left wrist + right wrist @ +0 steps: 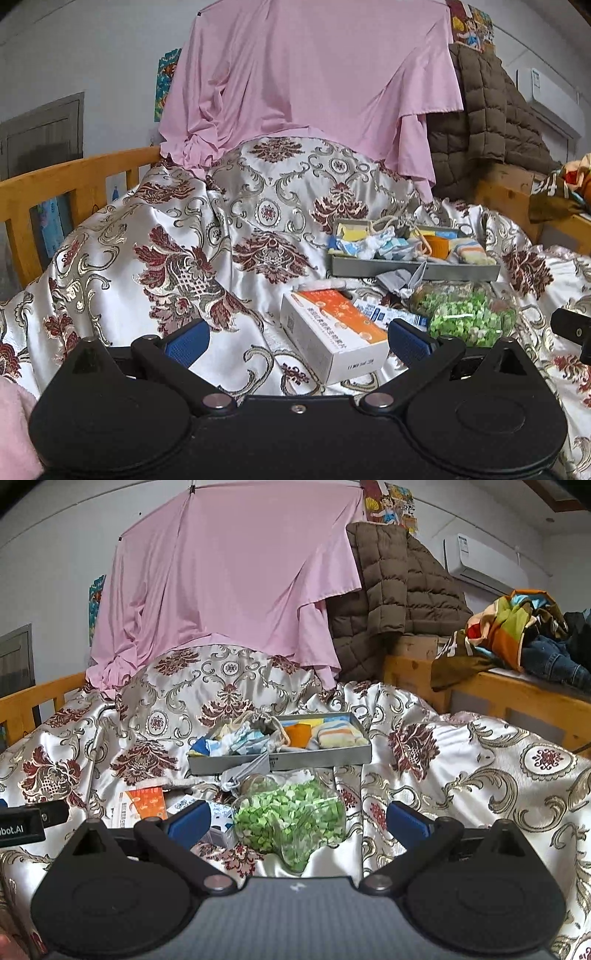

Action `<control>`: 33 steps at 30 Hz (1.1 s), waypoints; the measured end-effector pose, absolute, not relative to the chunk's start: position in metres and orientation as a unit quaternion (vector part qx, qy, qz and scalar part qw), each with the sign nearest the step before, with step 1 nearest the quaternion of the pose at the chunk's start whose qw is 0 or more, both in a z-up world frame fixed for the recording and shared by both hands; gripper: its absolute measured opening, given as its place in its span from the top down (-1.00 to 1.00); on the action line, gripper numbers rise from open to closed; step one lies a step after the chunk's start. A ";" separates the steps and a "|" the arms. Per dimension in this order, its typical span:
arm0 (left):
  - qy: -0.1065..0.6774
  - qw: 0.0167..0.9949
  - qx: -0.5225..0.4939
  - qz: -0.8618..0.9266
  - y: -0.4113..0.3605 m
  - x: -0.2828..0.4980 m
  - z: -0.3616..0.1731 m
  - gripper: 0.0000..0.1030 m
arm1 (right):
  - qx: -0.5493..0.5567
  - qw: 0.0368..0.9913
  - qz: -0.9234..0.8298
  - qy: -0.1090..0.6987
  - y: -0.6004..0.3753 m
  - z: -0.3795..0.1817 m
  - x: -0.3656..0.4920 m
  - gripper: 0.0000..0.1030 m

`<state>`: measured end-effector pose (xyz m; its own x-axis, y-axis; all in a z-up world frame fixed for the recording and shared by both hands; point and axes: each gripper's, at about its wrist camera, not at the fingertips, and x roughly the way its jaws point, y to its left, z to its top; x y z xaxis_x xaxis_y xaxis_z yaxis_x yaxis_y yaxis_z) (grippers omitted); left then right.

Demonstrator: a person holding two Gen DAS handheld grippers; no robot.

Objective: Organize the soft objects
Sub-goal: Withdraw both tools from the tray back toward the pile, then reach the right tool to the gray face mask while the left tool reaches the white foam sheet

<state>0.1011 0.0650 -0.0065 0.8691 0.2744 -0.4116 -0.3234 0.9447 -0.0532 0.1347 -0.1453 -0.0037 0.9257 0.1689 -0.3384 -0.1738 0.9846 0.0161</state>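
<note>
A grey tray (413, 268) (325, 759) lies on the patterned bedspread and holds socks, small cloths and an orange piece (298, 734). In front of it lie a grey cloth pouch (400, 279) (251, 766), a clear bag of green bits (465, 314) (291, 818), an orange-and-white box (332, 332) (142, 801) and a small blue-and-white pack (388, 314) (218, 818). My left gripper (297, 341) is open and empty, just short of the orange box. My right gripper (297, 821) is open and empty, with the green bag between its fingers' line, apart from it.
A pink sheet (229, 590) and a brown quilted jacket (395, 602) hang behind the bed. Wooden bed rails (74, 184) (517, 690) stand left and right. Piled clothes (524, 627) sit on the right ledge. A pink soft item (14, 432) shows at the left wrist view's lower left corner.
</note>
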 end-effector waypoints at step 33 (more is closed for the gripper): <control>0.292 0.932 -0.132 0.169 0.091 0.133 -0.021 -0.99 | -0.014 0.935 0.239 0.263 -0.108 -0.054 0.146 -0.99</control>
<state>0.1334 0.0910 -0.0211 0.7724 0.2385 -0.5886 -0.3929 0.9076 -0.1479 0.1458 -0.1076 -0.0536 0.7472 0.4399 -0.4982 -0.4547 0.8851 0.0996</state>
